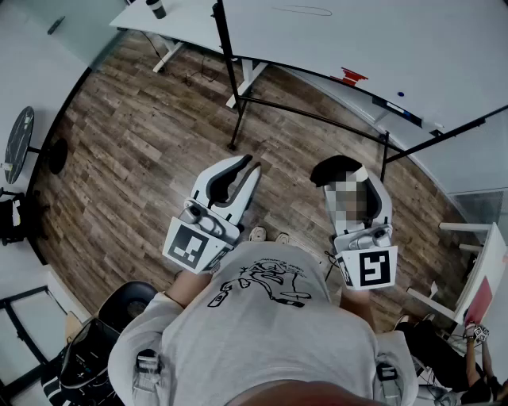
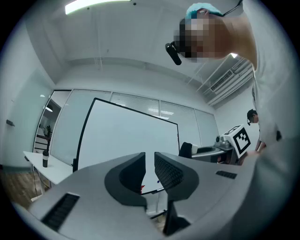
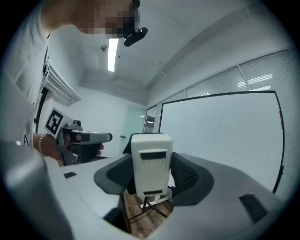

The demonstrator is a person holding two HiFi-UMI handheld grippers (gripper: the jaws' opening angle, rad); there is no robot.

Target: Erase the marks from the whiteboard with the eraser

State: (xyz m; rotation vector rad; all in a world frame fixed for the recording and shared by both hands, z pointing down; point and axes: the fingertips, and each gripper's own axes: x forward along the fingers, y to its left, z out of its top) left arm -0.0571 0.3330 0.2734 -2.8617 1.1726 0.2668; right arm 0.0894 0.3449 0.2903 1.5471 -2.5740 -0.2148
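The whiteboard stands ahead on a black frame, with a faint oval mark near its top. My right gripper is shut on the eraser, a white block with a dark felt side; in the right gripper view the eraser stands upright between the jaws of the right gripper, with the whiteboard behind. My left gripper is held beside it, a body's width to the left. The left gripper has its jaws almost touching with nothing between them, facing the whiteboard. Both grippers are well short of the board.
The board's tray holds a red object and a blue-capped marker. Black stand legs reach onto the wood floor. A white table with a dark bottle is at the far left. A black chair is behind me.
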